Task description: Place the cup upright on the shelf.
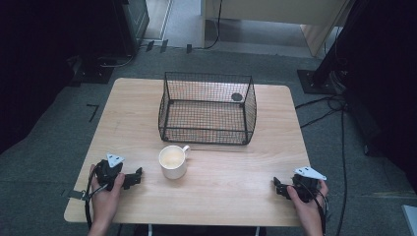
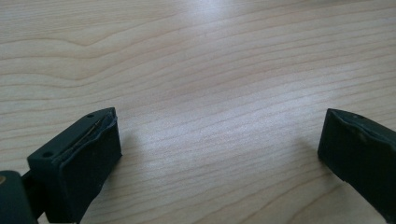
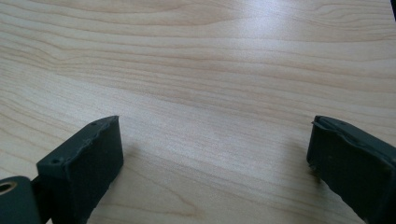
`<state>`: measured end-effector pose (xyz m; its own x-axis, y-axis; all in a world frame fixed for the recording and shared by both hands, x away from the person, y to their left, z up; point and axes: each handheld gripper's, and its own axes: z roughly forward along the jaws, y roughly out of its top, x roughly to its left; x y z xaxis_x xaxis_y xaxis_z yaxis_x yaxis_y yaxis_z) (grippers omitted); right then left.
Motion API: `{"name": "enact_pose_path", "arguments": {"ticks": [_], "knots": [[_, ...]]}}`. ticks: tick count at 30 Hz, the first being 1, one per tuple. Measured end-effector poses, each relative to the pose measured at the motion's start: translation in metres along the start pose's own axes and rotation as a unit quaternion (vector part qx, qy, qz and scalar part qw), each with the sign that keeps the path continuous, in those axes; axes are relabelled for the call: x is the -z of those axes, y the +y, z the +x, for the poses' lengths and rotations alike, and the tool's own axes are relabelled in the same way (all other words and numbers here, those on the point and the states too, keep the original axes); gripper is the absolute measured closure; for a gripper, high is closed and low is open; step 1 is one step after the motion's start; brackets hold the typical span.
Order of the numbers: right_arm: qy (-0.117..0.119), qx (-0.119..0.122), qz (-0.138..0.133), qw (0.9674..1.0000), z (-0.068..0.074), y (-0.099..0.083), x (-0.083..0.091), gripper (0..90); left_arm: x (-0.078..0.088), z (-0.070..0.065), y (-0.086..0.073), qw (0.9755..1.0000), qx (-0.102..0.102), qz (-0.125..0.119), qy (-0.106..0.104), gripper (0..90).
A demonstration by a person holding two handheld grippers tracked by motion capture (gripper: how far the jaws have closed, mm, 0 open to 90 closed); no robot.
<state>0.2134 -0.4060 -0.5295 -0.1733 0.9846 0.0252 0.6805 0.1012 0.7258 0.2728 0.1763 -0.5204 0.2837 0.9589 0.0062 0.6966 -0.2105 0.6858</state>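
A white mug (image 1: 173, 162) stands upright on the pale wooden bench (image 1: 231, 182), near the front and a little left of centre, its handle turned toward the far right. It looks empty, though the inside is pale and hard to judge.

The left tool (image 1: 134, 178) rests on the bench near the front left corner, held in the person's left hand (image 1: 105, 189). Its jaws point right, toward the mug, and stand spread wide with bare wood between them in the left gripper view (image 2: 219, 140). The mug sits just beside this tool, to its right, not touching, with nothing in between.

The right tool (image 1: 278, 188) rests near the front right corner, held in the right hand (image 1: 307, 201), jaws pointing left. They too are spread wide over bare wood in the right gripper view (image 3: 215, 144). The mug is well apart from it, across open bench.

Behind the mug, a black wire basket (image 1: 206, 129) stands open-topped at the middle of the bench; a small dark round object (image 1: 237, 97) lies in its far right corner. Cables (image 1: 339, 147) trail over the grey floor.
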Motion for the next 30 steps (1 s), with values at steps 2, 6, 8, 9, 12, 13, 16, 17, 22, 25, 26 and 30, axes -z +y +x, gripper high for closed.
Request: {"name": "enact_pose_path", "arguments": {"ticks": [2, 6, 8, 9, 12, 13, 16, 17, 22, 25, 26, 30], "knots": [[-0.001, 0.0, -0.001, 1.0, 0.0, 0.0, 0.0, 3.1, 0.004, 0.003, -0.002, 1.0, 0.004, -0.002, -0.006, 0.0], [-0.001, -0.001, 0.0, 1.0, 0.002, -0.002, 0.002, 3.0, 0.017, 0.002, 0.001, 0.9995, 0.014, -0.023, -0.017, 0.0], [-0.001, -0.001, 0.0, 1.0, 0.002, -0.002, 0.002, 3.0, 0.025, -0.001, 0.005, 0.9991, 0.01, -0.034, -0.021, 0.0], [-0.001, -0.001, 0.0, 1.0, 0.002, -0.002, 0.002, 2.9, 0.028, -0.003, 0.006, 0.9989, 0.006, -0.039, -0.023, 0.0], [0.0, -0.001, 0.0, 1.0, 0.002, -0.002, 0.002, 2.8, 0.033, -0.007, 0.008, 0.9985, 0.001, -0.046, -0.029, 0.0], [-0.001, 0.0, 0.001, 1.0, 0.002, -0.002, 0.002, 2.2, 0.037, -0.01, 0.01, 0.998, -0.002, -0.053, -0.036, 0.0], [-0.001, 0.0, 0.001, 1.0, 0.002, -0.002, 0.001, 1.8, 0.044, -0.015, 0.013, 0.997, -0.008, -0.063, -0.043, 0.0], [-0.001, 0.0, 0.001, 1.0, 0.002, -0.002, 0.001, 1.8, 0.048, -0.017, 0.014, 0.9964, -0.008, -0.069, -0.049, 0.0], [-0.001, 0.0, 0.001, 1.0, 0.002, -0.002, 0.001, 1.8, 0.062, -0.025, 0.019, 0.9941, -0.01, -0.083, -0.07, 0.0], [-0.001, 0.0, 0.001, 1.0, 0.002, -0.002, 0.001, 1.8, 0.066, -0.033, 0.021, 0.9931, -0.021, -0.088, -0.074, 0.0], [-0.001, 0.001, 0.001, 1.0, 0.002, -0.002, 0.001, 1.8, 0.066, -0.036, 0.022, 0.9929, -0.024, -0.088, -0.076, 0.0], [-0.002, 0.0, 0.002, 1.0, 0.002, -0.002, 0.001, 1.6, 0.067, -0.043, 0.022, 0.9922, -0.027, -0.087, -0.085, 0.0]]}}
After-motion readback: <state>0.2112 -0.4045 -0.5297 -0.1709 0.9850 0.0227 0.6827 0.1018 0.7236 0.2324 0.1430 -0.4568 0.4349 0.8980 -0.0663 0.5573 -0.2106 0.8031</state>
